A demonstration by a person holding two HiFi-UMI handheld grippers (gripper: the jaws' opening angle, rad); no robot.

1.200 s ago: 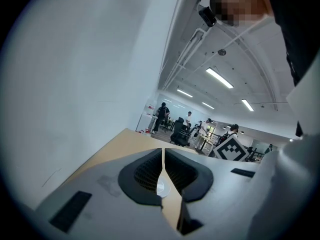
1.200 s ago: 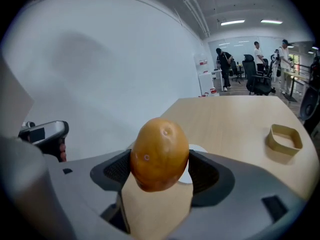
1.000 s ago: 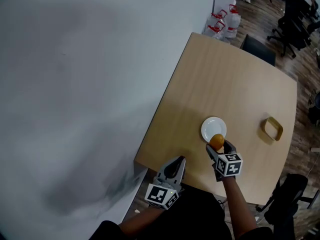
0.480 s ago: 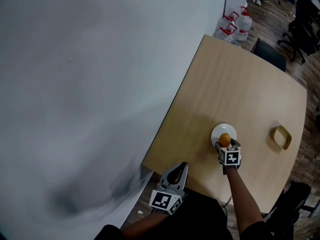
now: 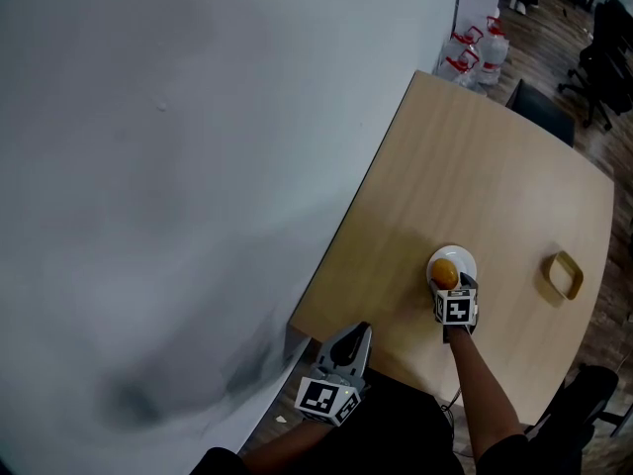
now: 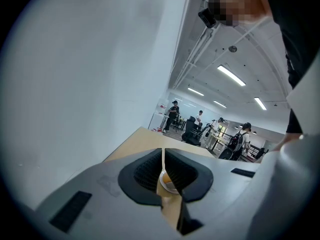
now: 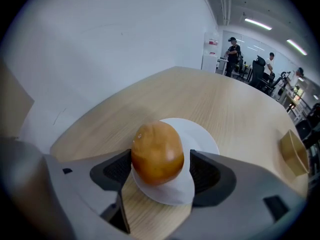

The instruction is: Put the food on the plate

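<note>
An orange-brown round bun [image 7: 157, 151] sits between the jaws of my right gripper [image 7: 159, 170], which is shut on it. The bun hangs just above the small white plate [image 7: 202, 138], over the plate's near half. In the head view the bun [image 5: 445, 272] covers the near part of the plate [image 5: 457, 256], with the right gripper [image 5: 448, 285] right behind it. My left gripper [image 5: 353, 337] is held off the table's near edge, shut and holding nothing. In the left gripper view its jaws [image 6: 163, 171] leave only a thin slit.
The light wooden table [image 5: 465, 166] runs along a white wall [image 5: 178, 166] on the left. A small wooden tray [image 5: 562, 275] lies to the right of the plate, also seen as the tray [image 7: 294, 156]. Water bottles [image 5: 477, 46] and a dark chair [image 5: 542, 112] stand beyond the far edge.
My right gripper has carried the bun forward from the plate's near rim to over the plate. The left gripper has stayed put, shut.
</note>
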